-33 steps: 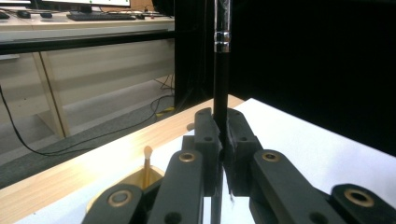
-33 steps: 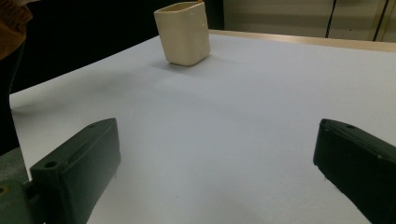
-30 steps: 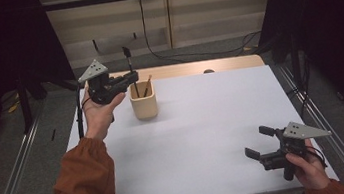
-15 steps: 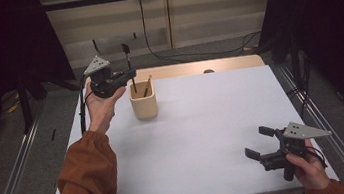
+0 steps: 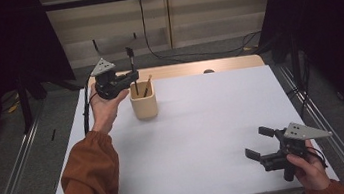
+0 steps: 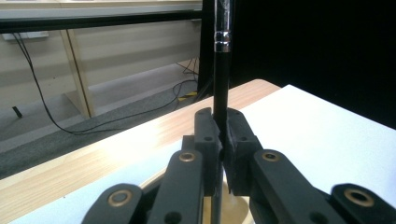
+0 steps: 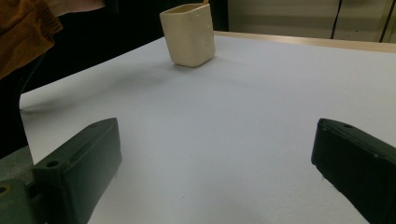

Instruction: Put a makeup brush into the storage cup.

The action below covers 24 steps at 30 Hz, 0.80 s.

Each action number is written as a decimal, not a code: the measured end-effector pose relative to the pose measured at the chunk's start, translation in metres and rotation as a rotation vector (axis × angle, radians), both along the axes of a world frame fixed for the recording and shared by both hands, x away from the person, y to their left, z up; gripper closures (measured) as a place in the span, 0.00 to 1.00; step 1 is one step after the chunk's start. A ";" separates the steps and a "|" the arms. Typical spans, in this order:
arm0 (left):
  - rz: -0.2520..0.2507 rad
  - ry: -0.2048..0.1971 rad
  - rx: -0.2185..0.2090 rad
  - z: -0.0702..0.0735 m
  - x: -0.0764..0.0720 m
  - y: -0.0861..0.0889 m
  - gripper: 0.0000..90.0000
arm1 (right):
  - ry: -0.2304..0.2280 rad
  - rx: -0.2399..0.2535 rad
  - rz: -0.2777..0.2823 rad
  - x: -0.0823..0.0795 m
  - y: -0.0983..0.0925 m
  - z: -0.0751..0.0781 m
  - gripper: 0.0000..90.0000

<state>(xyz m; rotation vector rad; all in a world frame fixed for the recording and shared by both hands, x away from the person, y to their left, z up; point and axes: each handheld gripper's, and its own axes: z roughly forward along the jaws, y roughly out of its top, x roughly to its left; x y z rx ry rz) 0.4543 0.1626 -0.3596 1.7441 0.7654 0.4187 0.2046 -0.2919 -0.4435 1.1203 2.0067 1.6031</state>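
Observation:
My left gripper (image 5: 133, 77) is shut on a thin black brush (image 5: 131, 61) and holds it upright over the beige cup (image 5: 143, 103) at the table's far left. The brush's lower end reaches into the cup's mouth, next to a wooden stick (image 5: 147, 86) that leans inside. In the left gripper view the pads (image 6: 236, 135) clamp the black shaft (image 6: 221, 79), which has a silver ferrule higher up. My right gripper (image 5: 256, 142) rests open near the front right edge, nothing between its jaws. From the right gripper view the cup (image 7: 189, 35) stands far off.
A white table (image 5: 213, 121) with a wooden strip along its far edge. Metal rails run down both sides of the table. Cables lie on the floor behind. An orange sleeve (image 5: 90, 183) reaches in from the front left.
The left gripper has carried the brush right and down, from beside the cup to over its mouth. The right gripper has stayed where it was.

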 end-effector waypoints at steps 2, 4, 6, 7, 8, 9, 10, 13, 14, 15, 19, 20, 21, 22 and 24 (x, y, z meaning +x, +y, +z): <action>0.000 0.006 0.012 -0.002 0.001 -0.001 0.95 | 0.002 0.001 0.004 0.000 0.001 -0.001 0.01; -0.009 0.015 0.022 -0.005 0.001 -0.004 0.95 | 0.003 -0.004 0.004 0.000 0.001 0.000 0.01; -0.012 0.015 0.017 -0.007 0.001 -0.003 0.95 | 0.001 -0.004 0.003 0.000 0.001 0.000 0.01; -0.015 0.020 0.021 -0.008 0.001 -0.003 0.95 | 0.001 -0.003 0.004 0.000 0.001 0.000 0.01; -0.013 0.024 0.017 -0.009 0.001 -0.003 0.95 | 0.002 -0.003 0.004 0.000 0.001 0.000 0.01; -0.011 0.021 0.029 -0.010 0.001 -0.002 0.95 | 0.002 -0.002 0.002 0.000 0.001 0.000 0.01; -0.009 0.023 0.033 -0.011 0.002 -0.002 0.95 | 0.002 -0.002 0.002 0.000 0.001 0.000 0.01; 0.002 0.031 0.028 -0.015 0.003 0.001 0.95 | 0.001 -0.003 0.004 0.000 0.001 0.000 0.01; 0.010 0.032 0.024 -0.016 0.003 0.001 0.95 | 0.001 -0.003 0.005 0.000 0.001 0.000 0.01; 0.007 0.033 0.028 -0.018 0.003 0.002 0.95 | 0.001 -0.004 0.005 0.000 0.001 0.000 0.01; 0.012 0.048 0.027 -0.026 0.003 0.003 0.95 | 0.003 -0.002 0.006 0.000 0.001 -0.001 0.01; 0.016 0.051 0.013 -0.028 0.003 0.003 0.95 | 0.005 0.001 0.007 0.000 0.001 -0.001 0.01; 0.015 0.049 0.013 -0.029 0.003 0.003 0.95 | 0.005 0.004 0.007 0.000 0.001 -0.001 0.01; 0.010 0.052 0.027 -0.031 0.002 0.004 0.95 | 0.005 0.003 0.006 0.000 0.001 -0.001 0.01; 0.012 0.054 0.026 -0.033 0.002 0.004 0.95 | 0.005 0.000 0.009 0.000 0.001 -0.001 0.01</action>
